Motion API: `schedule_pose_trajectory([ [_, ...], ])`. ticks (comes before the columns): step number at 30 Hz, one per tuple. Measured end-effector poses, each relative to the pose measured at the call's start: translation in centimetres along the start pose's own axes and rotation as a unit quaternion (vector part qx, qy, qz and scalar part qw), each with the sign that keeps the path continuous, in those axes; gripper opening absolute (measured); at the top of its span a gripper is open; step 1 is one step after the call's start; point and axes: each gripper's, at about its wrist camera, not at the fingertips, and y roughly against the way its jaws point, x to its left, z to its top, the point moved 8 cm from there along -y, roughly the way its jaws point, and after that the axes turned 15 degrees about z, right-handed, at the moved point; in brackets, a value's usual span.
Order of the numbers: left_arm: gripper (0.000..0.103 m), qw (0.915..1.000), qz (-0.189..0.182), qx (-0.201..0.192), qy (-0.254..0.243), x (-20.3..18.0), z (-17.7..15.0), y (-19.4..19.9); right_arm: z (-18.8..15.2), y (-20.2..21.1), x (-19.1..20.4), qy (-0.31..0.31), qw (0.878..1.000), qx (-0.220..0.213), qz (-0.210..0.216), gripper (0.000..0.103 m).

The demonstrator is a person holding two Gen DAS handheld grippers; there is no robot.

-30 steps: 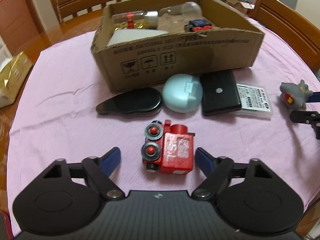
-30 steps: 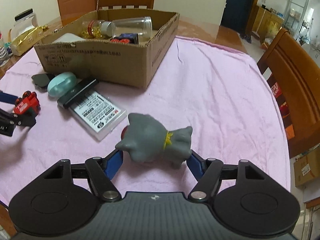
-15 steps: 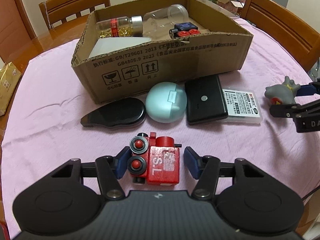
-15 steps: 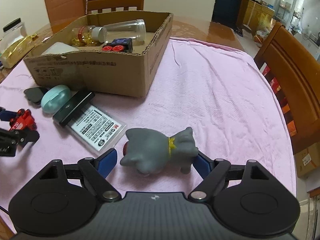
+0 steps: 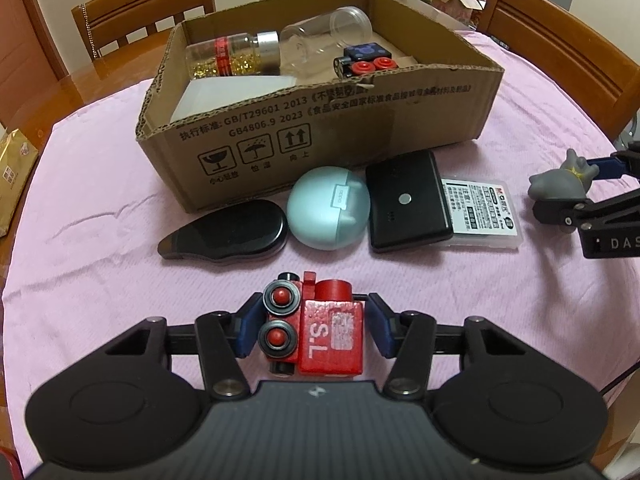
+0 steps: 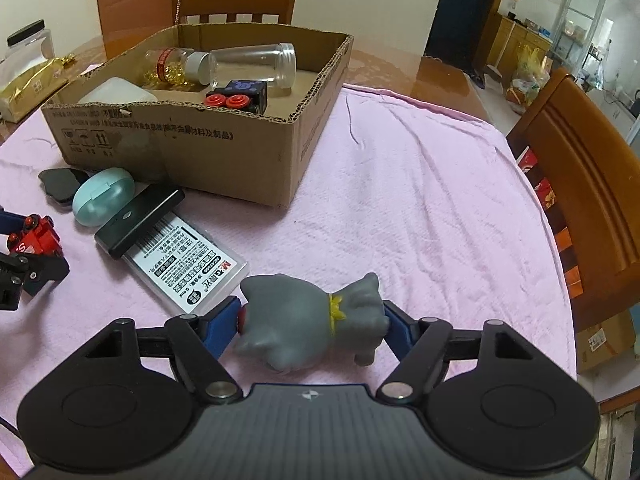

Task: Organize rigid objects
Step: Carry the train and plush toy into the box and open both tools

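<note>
A red toy train point(image 5: 320, 332) lies on the pink cloth between the blue pads of my left gripper point(image 5: 313, 308). The jaws are closing and both pads touch the train's sides. A grey toy cat point(image 6: 308, 320) with a yellow collar lies crosswise in my right gripper point(image 6: 312, 308). Those jaws are closing too, one pad on its nose and one on its rear. Behind both stands the open cardboard box point(image 5: 320, 140), holding two jars and a blue toy car point(image 5: 366, 60).
In front of the box lie a black oval case point(image 5: 228, 236), a mint round case point(image 5: 328, 208), a black power bank point(image 5: 408, 204) and a labelled clear box point(image 5: 484, 216). A gold packet point(image 5: 12, 172) sits at the far left. Wooden chairs ring the table.
The left jaws have come in from wide apart onto the red train. The right jaws widened around the grey cat, then narrowed back onto it.
</note>
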Motion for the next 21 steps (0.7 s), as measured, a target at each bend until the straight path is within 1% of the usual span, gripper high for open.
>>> schedule_pose_trajectory([
  [8, 0.053, 0.9998, -0.016, 0.010, -0.010, 0.8, 0.5, 1.1, 0.4, 1.4, 0.3, 0.016, 1.000, 0.012, 0.022, 0.078],
  [9, 0.052, 0.9997, -0.016, 0.009, -0.014, 0.9, 0.7, 1.3, 0.6, 1.8, 0.4, 0.021, 0.999, 0.011, 0.026, 0.078],
  [10, 0.048, 0.9996, -0.015, 0.006, -0.022, 1.0, 0.8, 1.6, 0.9, 2.2, 0.4, 0.027, 0.999, 0.010, 0.029, 0.078],
  [12, 0.048, 0.9994, -0.014, 0.003, -0.032, 1.1, 1.2, 2.1, 1.4, 2.8, 0.4, 0.038, 0.999, 0.008, 0.032, 0.078],
  [17, 0.048, 0.9991, -0.014, -0.004, -0.039, 1.5, 1.8, 3.0, 2.8, 4.2, 0.5, 0.059, 0.998, -0.004, 0.032, 0.078],
  [21, 0.048, 0.9990, -0.019, -0.012, -0.039, 1.7, 2.5, 4.0, 3.8, 4.8, 0.5, 0.057, 0.997, -0.014, 0.041, 0.078],
])
